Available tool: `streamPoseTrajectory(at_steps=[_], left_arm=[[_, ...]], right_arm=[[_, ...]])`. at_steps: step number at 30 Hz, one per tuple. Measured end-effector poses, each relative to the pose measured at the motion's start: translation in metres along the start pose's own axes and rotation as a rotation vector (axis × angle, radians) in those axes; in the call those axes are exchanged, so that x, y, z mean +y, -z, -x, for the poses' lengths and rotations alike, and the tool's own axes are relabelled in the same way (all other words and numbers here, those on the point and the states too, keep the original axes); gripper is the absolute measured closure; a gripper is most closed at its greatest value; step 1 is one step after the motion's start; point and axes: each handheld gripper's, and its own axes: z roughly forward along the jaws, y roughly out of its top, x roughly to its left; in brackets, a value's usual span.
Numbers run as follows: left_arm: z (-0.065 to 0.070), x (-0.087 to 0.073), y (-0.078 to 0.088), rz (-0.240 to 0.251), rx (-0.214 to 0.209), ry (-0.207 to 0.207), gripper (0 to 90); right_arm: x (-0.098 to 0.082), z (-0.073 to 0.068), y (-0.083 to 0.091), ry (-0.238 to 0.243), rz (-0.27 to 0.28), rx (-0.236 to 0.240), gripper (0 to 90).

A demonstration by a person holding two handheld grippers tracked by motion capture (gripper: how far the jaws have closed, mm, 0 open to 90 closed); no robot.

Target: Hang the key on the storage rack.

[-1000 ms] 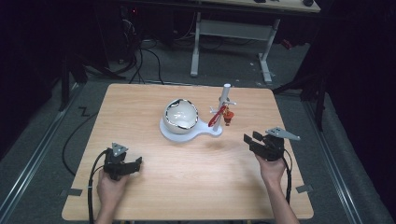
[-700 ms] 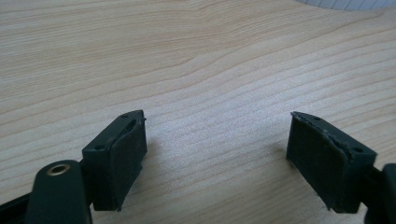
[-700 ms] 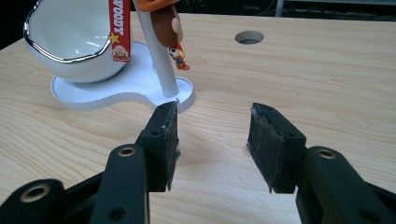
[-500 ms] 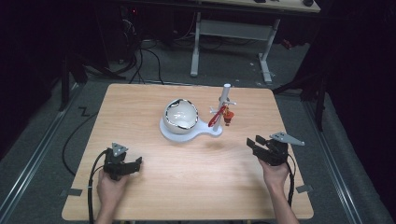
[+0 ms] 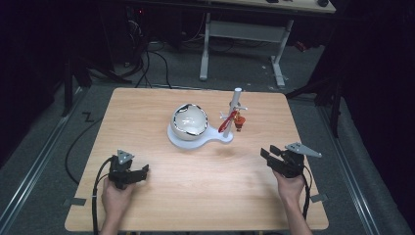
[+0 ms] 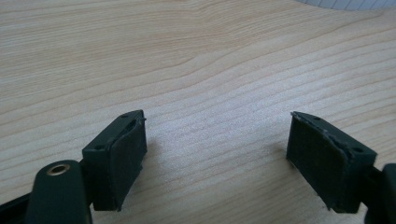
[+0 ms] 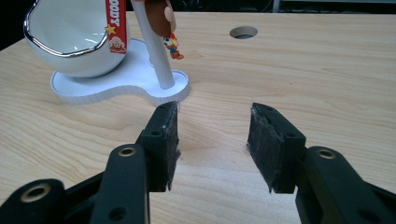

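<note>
Light wooden table [image 5: 195, 205], bearing white stand [image 5: 195, 138] with silver-rimmed bowl [image 5: 190, 120] and post [image 5: 236, 105], red keychain [image 5: 226, 122] hanging there. Right gripper [image 5: 268, 153] near stand, jaws partly apart, empty. Left gripper [image 5: 143, 171] well apart, jaws wide, empty.

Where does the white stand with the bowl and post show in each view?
High view: white stand at table centre, beyond both grippers.
Left gripper view: a ribbed white edge at top right, probably its base.
Right gripper view: upper left.
Shared landmark: the wooden table.
</note>
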Motion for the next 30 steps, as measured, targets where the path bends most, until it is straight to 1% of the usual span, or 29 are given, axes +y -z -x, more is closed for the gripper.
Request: streamPoseTrajectory(at_steps=[6, 9, 17, 18, 23, 25, 27, 28, 29, 30], left_arm=[[0.0, 0.0, 0.0, 0.0, 0.0, -0.001, 20.4], [0.0, 0.0, 0.0, 0.0, 0.0, 0.0, 20.4], [0.0, 0.0, 0.0, 0.0, 0.001, 0.0, 20.4], [0.0, 0.0, 0.0, 0.0, 0.001, 0.0, 20.4], [0.0, 0.0, 0.0, -0.001, 0.001, 0.0, 20.4], [0.0, 0.0, 0.0, 0.0, 0.001, 0.0, 20.4], [0.0, 0.0, 0.0, 0.0, 0.001, 0.0, 20.4], [0.0, 0.0, 0.0, 0.0, 0.001, 0.0, 20.3], [0.0, 0.0, 0.0, 0.0, 0.001, 0.0, 20.3], [0.0, 0.0, 0.0, 0.0, 0.001, 0.0, 20.4]], right_arm=[[-0.01, 0.004, 0.001, -0.012, -0.014, -0.011, 52.9], [-0.013, 0.004, 0.0, -0.009, -0.023, -0.017, 52.8], [-0.029, 0.009, -0.006, -0.016, -0.074, -0.048, 52.4], [-0.033, 0.01, -0.008, -0.009, -0.087, -0.061, 52.2], [-0.037, 0.01, -0.01, -0.004, -0.11, -0.084, 50.9], [-0.039, 0.01, -0.011, 0.011, -0.126, -0.093, 49.9], [-0.041, 0.009, -0.013, 0.011, -0.142, -0.104, 48.8], [-0.043, 0.01, -0.015, 0.014, -0.155, -0.11, 46.9], [-0.043, 0.01, -0.015, 0.014, -0.155, -0.11, 46.9], [-0.044, 0.011, -0.017, 0.011, -0.17, -0.116, 45.7]])
